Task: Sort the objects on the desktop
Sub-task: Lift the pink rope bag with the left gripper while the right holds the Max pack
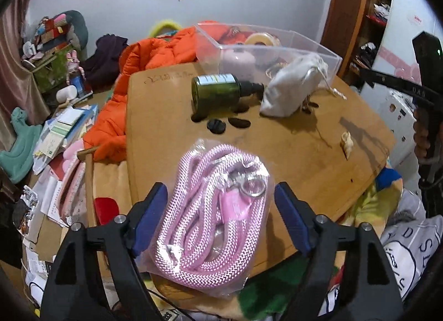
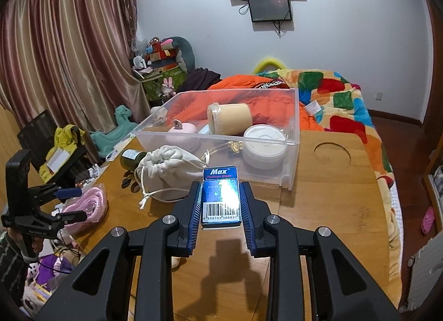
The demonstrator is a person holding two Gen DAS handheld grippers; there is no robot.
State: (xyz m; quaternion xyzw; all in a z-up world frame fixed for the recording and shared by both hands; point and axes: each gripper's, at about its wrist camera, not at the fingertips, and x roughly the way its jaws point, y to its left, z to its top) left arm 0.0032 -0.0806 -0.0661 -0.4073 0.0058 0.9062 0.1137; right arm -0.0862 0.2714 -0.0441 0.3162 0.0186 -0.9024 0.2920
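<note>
Left wrist view: the left claw (image 1: 221, 204) stands wide at the bottom of the frame, its blue pads on either side of a bagged pink rope (image 1: 213, 215) lying on the wooden table (image 1: 304, 155), not pressing it. Above centre lies a green bottle (image 1: 216, 91), right of it a white drawstring pouch (image 1: 293, 88), with a clear plastic bin (image 1: 277, 52) behind them. In the right wrist view the right claw (image 2: 221, 202) is clamped on a blue Max box (image 2: 221, 196) at lower centre.

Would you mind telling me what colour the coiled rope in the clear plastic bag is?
Pink-and-white braided rope, clearest in the left wrist view.
</note>
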